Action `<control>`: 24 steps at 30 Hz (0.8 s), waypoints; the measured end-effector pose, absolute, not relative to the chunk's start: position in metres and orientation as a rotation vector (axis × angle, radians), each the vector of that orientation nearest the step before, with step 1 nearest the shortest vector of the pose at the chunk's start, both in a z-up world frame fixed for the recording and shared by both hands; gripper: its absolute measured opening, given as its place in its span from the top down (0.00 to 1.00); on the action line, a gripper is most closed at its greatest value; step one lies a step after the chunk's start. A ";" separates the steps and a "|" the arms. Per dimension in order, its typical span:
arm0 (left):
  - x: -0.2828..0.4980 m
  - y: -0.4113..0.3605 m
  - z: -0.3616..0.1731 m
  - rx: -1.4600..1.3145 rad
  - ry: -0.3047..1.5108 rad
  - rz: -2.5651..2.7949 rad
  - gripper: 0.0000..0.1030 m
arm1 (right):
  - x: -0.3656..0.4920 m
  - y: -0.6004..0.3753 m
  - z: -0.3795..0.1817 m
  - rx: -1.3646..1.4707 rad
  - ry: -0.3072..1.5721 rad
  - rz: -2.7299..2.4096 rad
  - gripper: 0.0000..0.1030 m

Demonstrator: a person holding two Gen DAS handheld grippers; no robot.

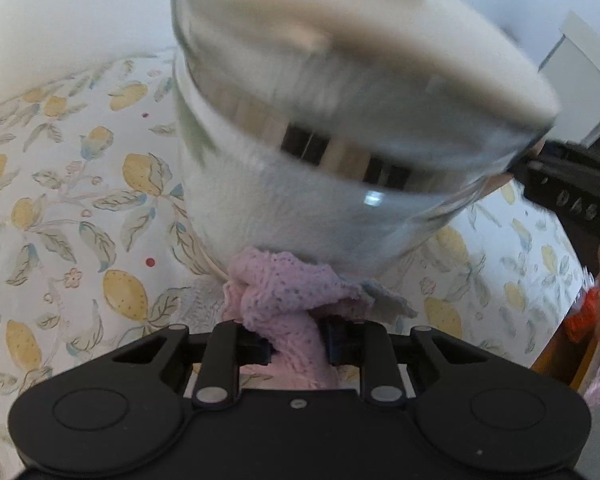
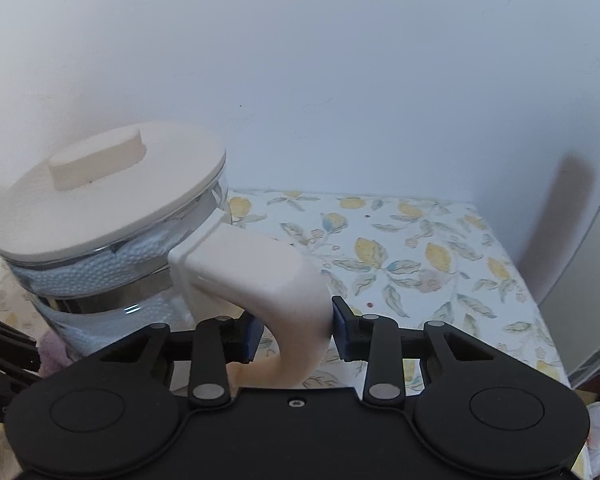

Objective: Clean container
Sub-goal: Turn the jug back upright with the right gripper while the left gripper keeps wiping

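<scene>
A glass container (image 1: 332, 184) with a cream lid (image 2: 108, 204) and cream handle (image 2: 268, 280) is held tilted above the lemon-print table. My right gripper (image 2: 296, 336) is shut on the handle. My left gripper (image 1: 298, 344) is shut on a pink cloth (image 1: 284, 292), which presses against the container's lower glass wall. A pale blue cloth (image 2: 100, 272) lies against the glass, seen in both views. The left gripper shows at the left edge of the right wrist view (image 2: 4, 352).
The table wears a lemon-print cloth (image 2: 420, 264) and stands against a white wall (image 2: 340, 80). Its right edge (image 2: 556, 344) drops off near a pale curtain. An orange object (image 1: 580, 316) sits beyond the table at the right.
</scene>
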State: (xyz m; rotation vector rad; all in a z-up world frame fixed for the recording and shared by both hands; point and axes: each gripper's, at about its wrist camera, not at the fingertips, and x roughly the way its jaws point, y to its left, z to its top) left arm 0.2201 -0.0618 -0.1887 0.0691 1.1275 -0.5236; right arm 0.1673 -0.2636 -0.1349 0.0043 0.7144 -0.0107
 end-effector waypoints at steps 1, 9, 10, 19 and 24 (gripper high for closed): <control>0.218 -0.062 -0.184 0.067 1.118 -0.517 0.79 | 0.168 -0.266 -0.136 0.004 0.713 0.005 0.61; 0.209 -0.068 -0.146 0.088 1.055 -0.466 0.79 | 0.178 -0.281 -0.146 -0.016 0.694 0.072 0.62; 0.209 -0.068 -0.142 0.087 1.051 -0.456 0.79 | 0.179 -0.282 -0.147 -0.014 0.693 0.079 0.62; 0.210 -0.069 -0.128 0.079 1.054 -0.432 0.79 | 0.168 -0.277 -0.140 -0.022 0.681 0.112 0.62; 0.213 -0.067 -0.136 0.066 1.074 -0.434 0.79 | 0.169 -0.274 -0.141 -0.031 0.685 0.111 0.62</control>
